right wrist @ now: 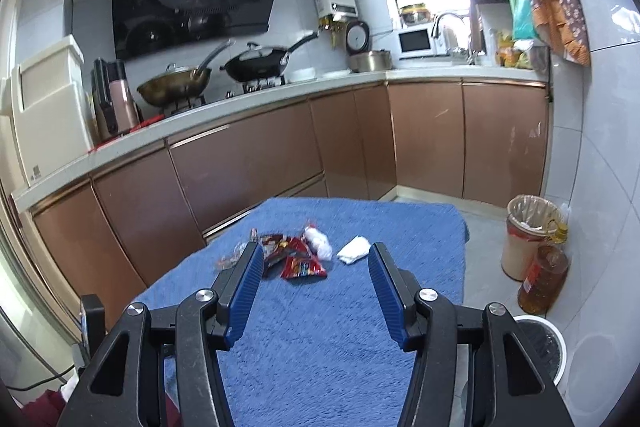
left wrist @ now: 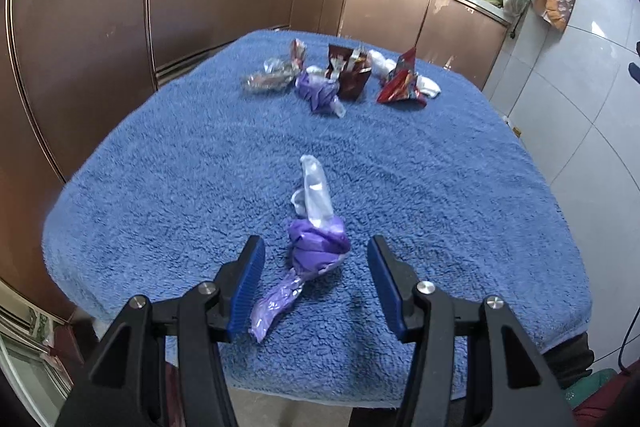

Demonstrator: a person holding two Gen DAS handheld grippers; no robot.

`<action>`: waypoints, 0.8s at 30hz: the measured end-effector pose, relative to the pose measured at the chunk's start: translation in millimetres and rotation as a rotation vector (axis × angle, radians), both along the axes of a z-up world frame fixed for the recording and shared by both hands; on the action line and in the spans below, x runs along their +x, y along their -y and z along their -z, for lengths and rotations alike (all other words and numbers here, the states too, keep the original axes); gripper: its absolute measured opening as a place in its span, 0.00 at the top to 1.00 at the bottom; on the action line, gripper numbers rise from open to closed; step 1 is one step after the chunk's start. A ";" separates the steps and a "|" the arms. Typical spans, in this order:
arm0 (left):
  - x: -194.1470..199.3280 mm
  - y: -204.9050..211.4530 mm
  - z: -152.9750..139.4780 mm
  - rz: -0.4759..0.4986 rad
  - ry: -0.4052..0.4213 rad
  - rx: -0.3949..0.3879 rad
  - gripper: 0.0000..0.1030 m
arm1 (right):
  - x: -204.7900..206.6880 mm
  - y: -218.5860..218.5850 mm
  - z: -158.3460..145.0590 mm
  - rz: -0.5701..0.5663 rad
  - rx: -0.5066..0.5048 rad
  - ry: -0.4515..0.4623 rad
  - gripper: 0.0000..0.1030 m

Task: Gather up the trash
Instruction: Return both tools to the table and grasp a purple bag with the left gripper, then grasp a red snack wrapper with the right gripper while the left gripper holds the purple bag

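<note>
A crumpled purple plastic bag (left wrist: 318, 247) with a clear plastic piece (left wrist: 316, 191) on its far end lies on the blue towel-covered table (left wrist: 160, 187). My left gripper (left wrist: 316, 245) is open and points down at it; the bag sits between the blue pads, which do not touch it. Farther back lie a clear wrapper (left wrist: 268, 75), a second purple bag (left wrist: 318, 91), a brown packet (left wrist: 352, 75), a red packet (left wrist: 402, 83) and a white tissue (left wrist: 430, 87). My right gripper (right wrist: 314, 247) is open and empty above the table (right wrist: 320, 347), short of red wrappers (right wrist: 300, 265) and white tissues (right wrist: 352, 250).
On the floor to the right of the table stand a lined trash bin (right wrist: 528, 231), an amber oil bottle (right wrist: 544, 279) and a white-rimmed bin (right wrist: 540, 343). Brown kitchen cabinets (right wrist: 240, 163) run behind and to the left of the table.
</note>
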State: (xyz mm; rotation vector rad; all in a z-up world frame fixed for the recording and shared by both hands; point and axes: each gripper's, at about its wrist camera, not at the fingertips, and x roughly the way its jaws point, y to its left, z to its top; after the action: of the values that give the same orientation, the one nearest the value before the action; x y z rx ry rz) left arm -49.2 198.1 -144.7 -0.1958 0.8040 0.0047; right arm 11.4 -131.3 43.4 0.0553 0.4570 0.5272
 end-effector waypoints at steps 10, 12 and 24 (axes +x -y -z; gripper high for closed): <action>26.9 -3.7 15.3 0.010 -0.008 -0.030 0.57 | 38.1 -28.4 40.6 -0.043 -0.057 -0.126 0.50; 30.5 -6.1 17.4 0.014 -0.012 -0.046 0.65 | 47.6 -33.9 49.2 -0.050 -0.068 -0.152 0.50; 54.7 -28.3 12.9 -0.005 0.018 -0.162 0.70 | 117.5 -84.6 96.0 -0.122 -0.140 -0.277 0.50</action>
State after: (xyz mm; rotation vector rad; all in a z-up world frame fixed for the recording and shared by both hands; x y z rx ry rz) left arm 5.5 226.4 -157.5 -0.3504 0.7861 -0.0580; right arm 129.0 -46.7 -52.6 -0.0349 0.7700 0.6085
